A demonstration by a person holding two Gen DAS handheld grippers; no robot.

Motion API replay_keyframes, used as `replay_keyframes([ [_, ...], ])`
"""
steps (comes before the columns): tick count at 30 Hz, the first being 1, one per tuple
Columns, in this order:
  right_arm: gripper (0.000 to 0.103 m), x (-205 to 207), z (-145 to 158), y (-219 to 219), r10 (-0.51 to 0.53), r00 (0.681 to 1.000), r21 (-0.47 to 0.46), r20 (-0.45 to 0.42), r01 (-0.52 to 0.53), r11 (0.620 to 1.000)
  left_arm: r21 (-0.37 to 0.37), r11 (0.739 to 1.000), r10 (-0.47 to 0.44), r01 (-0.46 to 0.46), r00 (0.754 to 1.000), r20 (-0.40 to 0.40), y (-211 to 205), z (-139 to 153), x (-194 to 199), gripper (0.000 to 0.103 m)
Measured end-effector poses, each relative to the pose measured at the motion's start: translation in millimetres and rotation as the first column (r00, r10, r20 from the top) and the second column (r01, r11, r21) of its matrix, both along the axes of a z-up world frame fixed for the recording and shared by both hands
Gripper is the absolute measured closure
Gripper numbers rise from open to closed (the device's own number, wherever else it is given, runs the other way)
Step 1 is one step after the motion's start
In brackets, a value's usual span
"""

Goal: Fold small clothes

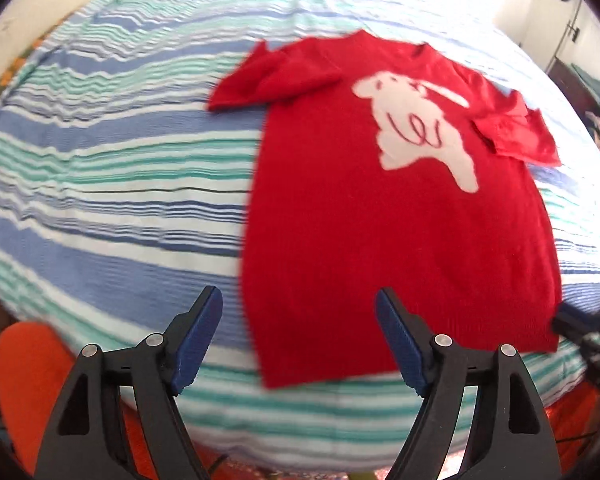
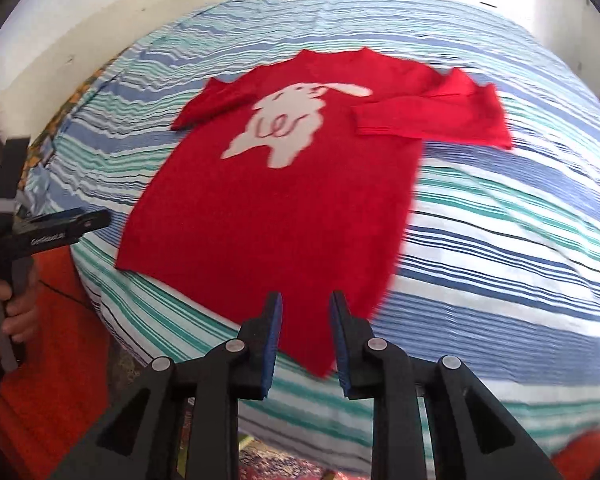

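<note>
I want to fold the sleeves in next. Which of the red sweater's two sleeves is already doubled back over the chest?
The sleeve on the right in the right wrist view: its cuff end lies across the red sweater beside the white animal. The other sleeve angles outward.

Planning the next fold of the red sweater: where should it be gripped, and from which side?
Grip the sweater at its two bottom hem corners, coming in from the near bed edge. It lies flat, front up, hem nearest both grippers; sleeves are already folded inward, so the hem could go up toward the collar.
</note>
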State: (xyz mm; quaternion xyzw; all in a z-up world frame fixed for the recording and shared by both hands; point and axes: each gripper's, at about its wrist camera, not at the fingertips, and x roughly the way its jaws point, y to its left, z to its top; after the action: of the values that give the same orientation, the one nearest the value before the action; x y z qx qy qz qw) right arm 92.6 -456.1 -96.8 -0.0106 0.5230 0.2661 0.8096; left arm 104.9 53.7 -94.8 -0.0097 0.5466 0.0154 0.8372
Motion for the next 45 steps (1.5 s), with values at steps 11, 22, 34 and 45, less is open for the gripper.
replay_keyframes([
  [11,0.079,-2.0,-47.9,-20.5,-0.079,0.989,0.029,-0.128,0.084,0.996,0.068,0.996,0.071,-0.059,0.978,-0.195,24.0,-52.0,-21.3,0.005],
  [22,0.048,-5.4,27.3,-45.7,-0.005,0.997,-0.23,0.074,0.022,0.973,0.03,0.978,0.207,-0.207,0.978,0.017,51.5,10.0,-48.2,0.009],
  [34,0.048,156.6,25.2,42.2,0.217,0.971,-0.319,0.105,-0.173,0.932,0.022,0.943,0.333,-0.333,0.943,0.006,79.1,-5.3,-46.4,0.009],
  [45,0.094,203.4,-11.0,46.3,0.074,0.977,-0.401,0.2,0.013,0.916,0.012,0.928,0.373,-0.373,0.927,-0.031,85.1,-15.9,-40.5,0.009],
])
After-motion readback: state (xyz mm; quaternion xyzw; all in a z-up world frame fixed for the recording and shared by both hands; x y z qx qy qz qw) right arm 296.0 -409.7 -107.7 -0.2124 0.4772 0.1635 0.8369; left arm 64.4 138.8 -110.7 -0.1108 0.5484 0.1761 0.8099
